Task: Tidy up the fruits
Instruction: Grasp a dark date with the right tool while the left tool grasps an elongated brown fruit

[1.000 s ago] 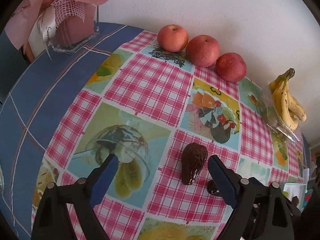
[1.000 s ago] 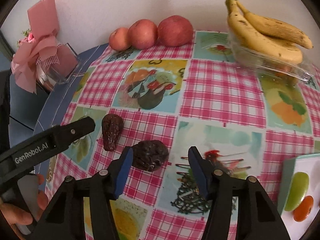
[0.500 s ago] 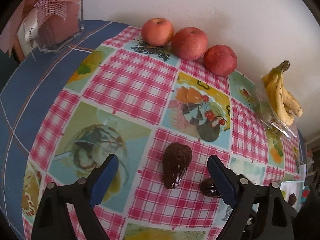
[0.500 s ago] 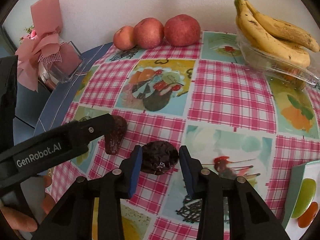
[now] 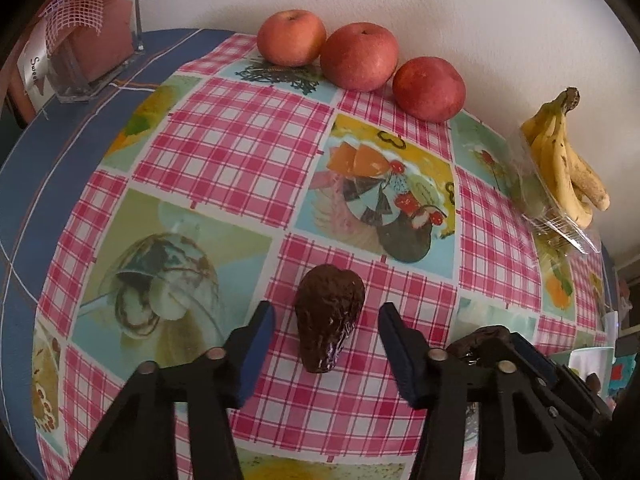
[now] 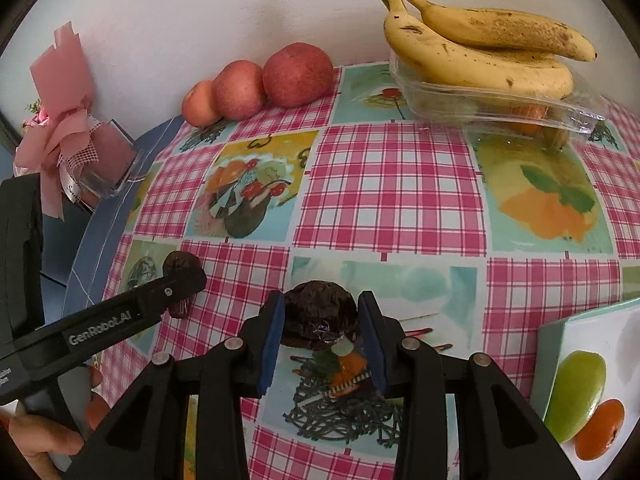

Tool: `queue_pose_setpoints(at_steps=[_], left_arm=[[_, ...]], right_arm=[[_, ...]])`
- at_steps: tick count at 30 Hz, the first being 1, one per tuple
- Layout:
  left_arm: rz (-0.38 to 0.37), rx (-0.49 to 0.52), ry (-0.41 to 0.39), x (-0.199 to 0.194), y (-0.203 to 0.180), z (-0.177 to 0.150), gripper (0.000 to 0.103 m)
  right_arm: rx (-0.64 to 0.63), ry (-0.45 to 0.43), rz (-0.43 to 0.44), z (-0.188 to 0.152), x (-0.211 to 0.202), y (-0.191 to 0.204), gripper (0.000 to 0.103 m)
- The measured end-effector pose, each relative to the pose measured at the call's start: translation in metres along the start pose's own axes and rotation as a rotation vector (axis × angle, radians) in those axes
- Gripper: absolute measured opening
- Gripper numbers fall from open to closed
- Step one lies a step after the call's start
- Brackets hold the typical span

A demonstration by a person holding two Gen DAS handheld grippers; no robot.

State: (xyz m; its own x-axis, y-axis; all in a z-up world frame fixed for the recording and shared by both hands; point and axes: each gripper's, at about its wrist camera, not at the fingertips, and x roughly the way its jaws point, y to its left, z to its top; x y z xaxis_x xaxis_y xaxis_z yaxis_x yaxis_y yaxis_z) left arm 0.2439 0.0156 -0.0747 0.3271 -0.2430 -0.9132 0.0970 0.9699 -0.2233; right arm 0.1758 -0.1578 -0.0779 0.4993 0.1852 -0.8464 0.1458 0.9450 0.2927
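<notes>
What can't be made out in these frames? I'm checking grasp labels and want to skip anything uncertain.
- Right wrist view: the pear-shaped dark avocado is mostly hidden behind the left hand-held gripper.
- Left wrist view: the round dark avocado is mostly covered by the right hand-held gripper.
- Right wrist view: the white tray is cut off by the edge.
- Both views: contents of the clear container under the bananas are blurred.

The right gripper (image 6: 322, 326) clamps a dark wrinkled avocado (image 6: 318, 316) (its partner lies left, behind the left gripper (image 6: 176, 286)).
</notes>
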Motion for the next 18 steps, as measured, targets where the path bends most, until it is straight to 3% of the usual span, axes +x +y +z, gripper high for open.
queue_pose_setpoints(at_steps=[3, 10, 18], left_arm=[[-0.001, 0.003, 0.001, -0.001, 0.001, 0.000, 0.036], [-0.029, 0.007, -0.017, -0.012, -0.001, 0.001, 0.036], [-0.007, 0.032, -0.037, -0.039, -0.012, -0.009, 0.036]], right_arm=[[-0.002, 0.000, -0.003, 0.000, 0.000, 0.001, 0.039], [0.006, 0.009, -0.002, -0.002, -0.003, 0.001, 0.039], [0.032, 0.001, 0.011, -0.008, -0.029, -0.002, 0.038]])
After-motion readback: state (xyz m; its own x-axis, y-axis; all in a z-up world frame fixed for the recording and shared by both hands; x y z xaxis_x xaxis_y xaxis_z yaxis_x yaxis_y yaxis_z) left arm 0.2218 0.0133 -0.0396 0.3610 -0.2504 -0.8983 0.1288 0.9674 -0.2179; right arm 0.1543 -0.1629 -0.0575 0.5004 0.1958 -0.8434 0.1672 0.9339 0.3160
